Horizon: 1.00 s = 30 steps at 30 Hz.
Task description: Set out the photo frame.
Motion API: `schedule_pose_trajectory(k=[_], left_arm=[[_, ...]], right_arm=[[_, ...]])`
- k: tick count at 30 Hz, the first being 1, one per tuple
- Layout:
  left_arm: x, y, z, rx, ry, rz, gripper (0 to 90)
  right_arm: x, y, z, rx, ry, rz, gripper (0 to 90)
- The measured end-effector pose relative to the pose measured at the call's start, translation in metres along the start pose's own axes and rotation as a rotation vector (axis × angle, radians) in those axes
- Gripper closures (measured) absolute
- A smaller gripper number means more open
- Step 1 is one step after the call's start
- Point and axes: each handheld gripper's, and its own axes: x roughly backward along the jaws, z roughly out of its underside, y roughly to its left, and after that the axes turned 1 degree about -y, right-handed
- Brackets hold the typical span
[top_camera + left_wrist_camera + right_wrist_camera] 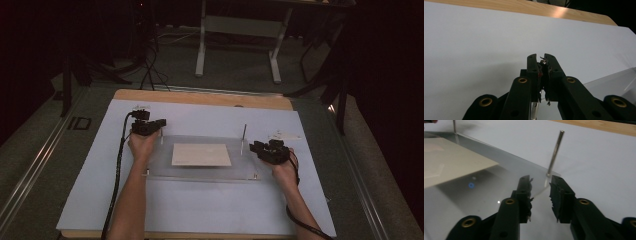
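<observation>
Left tool (542,60) clamped on thin pin (544,61) (metal); right tool (541,182) apart near upright rod (555,152).

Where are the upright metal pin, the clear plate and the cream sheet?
Upright metal pin (555,152): right gripper view, middle of its shaft.
Clear plate (160,165): high view, bare left part.
Cream sheet (201,154): high view, its centre.

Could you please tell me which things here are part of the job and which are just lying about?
In the job: left gripper, shut on a metal rod; right gripper, open near the upright rod; clear plate; beige sheet.

Lying about: white scraps; table frame.
</observation>
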Motion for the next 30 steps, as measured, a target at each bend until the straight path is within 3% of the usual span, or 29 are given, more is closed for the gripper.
schedule_pose_trajectory(k=[11, 15, 22, 30], left_arm=[[-0.001, 0.000, 0.000, 0.005, 0.001, 0.000, 84.1], [-0.001, 0.000, -0.001, 0.007, 0.005, 0.001, 84.1], [-0.001, 0.000, -0.001, 0.011, 0.009, 0.002, 84.0], [-0.001, 0.001, -0.002, 0.019, 0.014, 0.004, 83.8]], right_arm=[[0.010, -0.002, 0.016, 0.027, 0.036, 0.060, 58.2], [0.011, 0.003, 0.022, 0.080, 0.057, 0.053, 56.4], [0.010, 0.017, 0.024, 0.199, 0.038, 0.010, 51.7], [0.010, 0.023, 0.025, 0.243, -0.005, -0.053, 47.6]])
